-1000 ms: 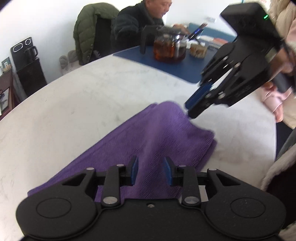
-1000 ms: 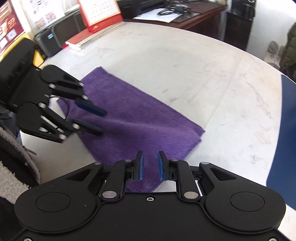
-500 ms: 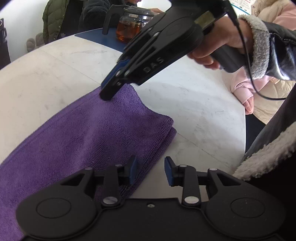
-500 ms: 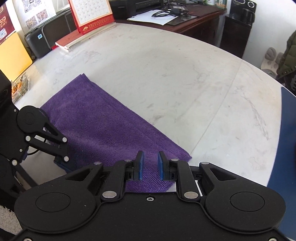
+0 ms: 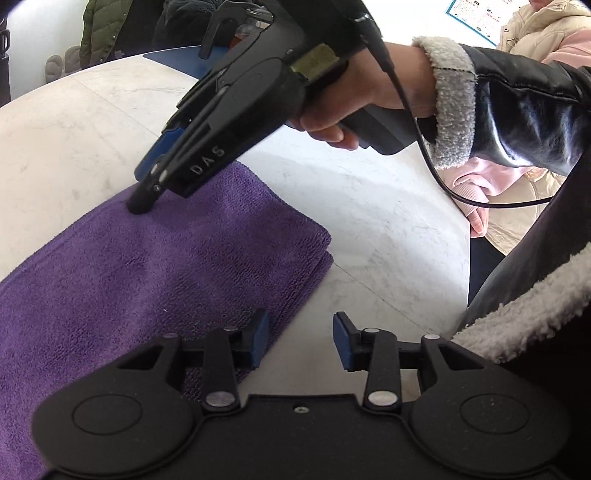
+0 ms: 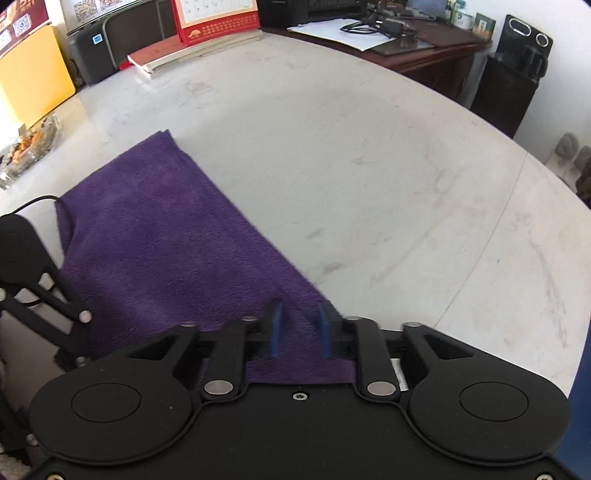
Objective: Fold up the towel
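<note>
A purple towel [image 5: 166, 266] lies folded in layers on the white marble table [image 5: 388, 229]. My left gripper [image 5: 301, 339] hovers low at the towel's near right corner. Its jaws are opening; the left fingertip [image 5: 258, 336] is over the towel's edge and the gap is over bare table. A hand holds my right gripper [image 5: 142, 199], whose tip is down on the towel's far edge. In the right wrist view the right gripper [image 6: 299, 326] has its jaws opening, with the towel [image 6: 166, 240] lying flat under and between the pads, not pinched.
A glass teapot [image 5: 240, 33] and a blue mat [image 5: 184, 59] sit at the far side, near a seated person. Another person in a pale coat [image 5: 524, 44] stands at the right edge. A red calendar [image 6: 218, 18], a book [image 6: 166, 55] and a snack tray [image 6: 29, 155] line the other side.
Both grippers have come down toward the towel and widened their jaws. The right gripper has swung across to the towel's far edge, and the towel has settled flat.
</note>
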{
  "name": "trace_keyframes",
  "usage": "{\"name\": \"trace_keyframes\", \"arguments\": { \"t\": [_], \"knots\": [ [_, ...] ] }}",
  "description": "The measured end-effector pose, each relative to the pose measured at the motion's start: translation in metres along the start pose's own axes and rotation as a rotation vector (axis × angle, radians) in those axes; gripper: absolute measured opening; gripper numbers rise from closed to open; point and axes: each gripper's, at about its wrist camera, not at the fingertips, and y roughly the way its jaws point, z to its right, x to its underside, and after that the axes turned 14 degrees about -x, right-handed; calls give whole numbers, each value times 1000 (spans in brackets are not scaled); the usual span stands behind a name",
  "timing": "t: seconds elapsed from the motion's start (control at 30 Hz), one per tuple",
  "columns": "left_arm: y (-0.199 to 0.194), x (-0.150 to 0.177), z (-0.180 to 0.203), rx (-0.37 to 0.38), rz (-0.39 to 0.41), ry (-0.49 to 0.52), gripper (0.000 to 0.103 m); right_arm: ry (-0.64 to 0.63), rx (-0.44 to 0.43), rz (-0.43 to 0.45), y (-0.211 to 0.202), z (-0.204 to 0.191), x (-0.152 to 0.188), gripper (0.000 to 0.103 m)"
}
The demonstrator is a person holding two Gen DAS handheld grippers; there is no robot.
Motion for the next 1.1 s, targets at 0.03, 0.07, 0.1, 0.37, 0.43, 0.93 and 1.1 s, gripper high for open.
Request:
{"name": "trace_keyframes", "arguments": {
  "t": [0.03, 0.07, 0.1, 0.37, 0.43, 0.93, 1.1],
  "knots": [
    [0, 0, 0, -1, 1, 2, 35, -1, 3, 2, 0, 0, 0, 29],
    [0, 0, 0, -2, 2, 3, 35, -15, 17, -1, 0, -2, -1, 30],
    [0, 0, 0, -4, 3, 3, 35, -36, 21, 12, -3, -6, -2, 30],
    [0, 2, 0, -12, 11, -4, 35, -368, -60, 4, 7, -72, -17, 29],
    [0, 2, 0, -12, 12, -5, 35, -455, -91, -43, 22, -85, -18, 29],
    [-2, 2, 0, -11, 26, -9, 37, -604, -56, -28, 59, -58, -52, 31],
    [-3, 1, 1, -17, 30, -6, 37, -549, -43, -6, 54, -59, -58, 32]
  ]
}}
